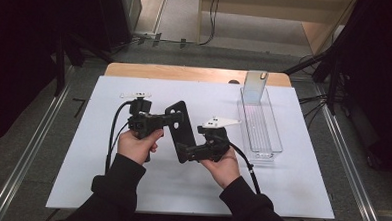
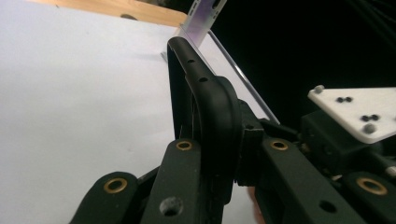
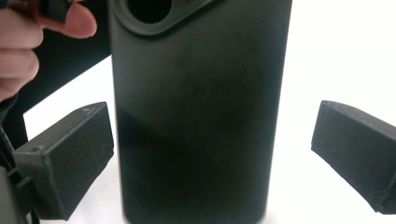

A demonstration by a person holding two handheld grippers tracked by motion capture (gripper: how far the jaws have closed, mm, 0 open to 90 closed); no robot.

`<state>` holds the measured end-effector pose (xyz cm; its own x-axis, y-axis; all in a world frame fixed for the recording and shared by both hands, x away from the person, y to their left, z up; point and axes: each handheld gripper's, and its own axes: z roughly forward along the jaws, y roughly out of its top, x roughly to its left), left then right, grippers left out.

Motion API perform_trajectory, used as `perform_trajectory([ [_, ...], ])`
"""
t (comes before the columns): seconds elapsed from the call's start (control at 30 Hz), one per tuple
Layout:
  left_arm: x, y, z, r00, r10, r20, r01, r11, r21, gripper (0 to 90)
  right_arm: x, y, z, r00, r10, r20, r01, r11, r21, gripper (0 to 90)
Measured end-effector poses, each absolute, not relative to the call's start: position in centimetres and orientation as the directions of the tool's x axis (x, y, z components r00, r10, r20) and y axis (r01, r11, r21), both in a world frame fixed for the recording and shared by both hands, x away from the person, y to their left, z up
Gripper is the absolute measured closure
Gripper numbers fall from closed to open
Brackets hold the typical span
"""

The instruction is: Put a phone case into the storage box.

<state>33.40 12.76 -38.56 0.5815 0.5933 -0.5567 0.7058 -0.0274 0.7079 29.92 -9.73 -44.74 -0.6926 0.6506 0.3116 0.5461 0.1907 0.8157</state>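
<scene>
Your left gripper has its jaws clenched on the upper end of the black phone case, held above the surface; its long axis runs down between your right gripper's released jaws, pads clear either side

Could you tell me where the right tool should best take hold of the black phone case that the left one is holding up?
Grip the phone case across its lower end, coming from below. The left tool clamps the top edge by the camera hole, while the right tool already straddles the plain, straight-sided bottom, pads apart.
</scene>
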Motion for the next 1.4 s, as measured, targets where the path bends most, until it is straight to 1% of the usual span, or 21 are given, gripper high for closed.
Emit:
perform_trajectory([
  [0.1, 33.2, 12.7, -38.6, 0.613, 0.600, -0.514, 0.663, -0.038, 0.747, 82.7, 29.8, -10.1, -44.5, -0.699, 0.650, 0.300, 0.534, 0.195, 0.822, 0.0],
  [0.3, 32.6, 12.6, -38.9, 0.672, 0.625, -0.396, 0.558, -0.077, 0.826, 82.6, 30.0, -10.6, -44.5, -0.708, 0.637, 0.306, 0.537, 0.203, 0.819, 0.0],
  [0.47, 32.4, 12.5, -39.5, 0.691, 0.632, -0.351, 0.511, -0.084, 0.855, 82.6, 30.1, -10.6, -44.5, -0.712, 0.644, 0.279, 0.533, 0.236, 0.813, 0.0],
  [0.6, 32.2, 12.2, -39.8, 0.714, 0.622, -0.321, 0.489, -0.115, 0.865, 82.7, 30.2, -10.7, -44.5, -0.716, 0.636, 0.287, 0.535, 0.235, 0.812, 0.0],
  [0.73, 31.8, 12.0, -39.8, 0.733, 0.620, -0.278, 0.446, -0.130, 0.886, 82.7, 29.9, -10.6, -44.1, -0.733, 0.630, 0.256, 0.491, 0.229, 0.840, 0.0],
  [0.8, 31.8, 11.8, -39.8, 0.738, 0.615, -0.279, 0.447, -0.136, 0.884, 82.7, 29.8, -10.7, -43.8, -0.736, 0.633, 0.242, 0.475, 0.228, 0.850, 0.0],
  [0.93, 31.9, 11.7, -40.1, 0.737, 0.601, -0.310, 0.474, -0.131, 0.871, 82.7, 29.9, -10.8, -43.6, -0.738, 0.633, 0.234, 0.460, 0.219, 0.860, 0.0],
  [1.2, 31.4, 10.9, -40.2, 0.748, 0.573, -0.334, 0.489, -0.135, 0.862, 82.6, 30.0, -10.6, -43.4, -0.735, 0.633, 0.243, 0.469, 0.215, 0.857, 0.0],
  [1.3, 31.1, 10.5, -40.2, 0.752, 0.565, -0.340, 0.491, -0.138, 0.860, 82.6, 30.0, -10.4, -43.5, -0.733, 0.635, 0.246, 0.484, 0.232, 0.843, 0.0],
  [1.4, 30.8, 10.2, -40.2, 0.759, 0.558, -0.336, 0.488, -0.147, 0.860, 82.6, 30.0, -10.1, -43.6, -0.712, 0.661, 0.235, 0.492, 0.231, 0.839, 0.0],
])
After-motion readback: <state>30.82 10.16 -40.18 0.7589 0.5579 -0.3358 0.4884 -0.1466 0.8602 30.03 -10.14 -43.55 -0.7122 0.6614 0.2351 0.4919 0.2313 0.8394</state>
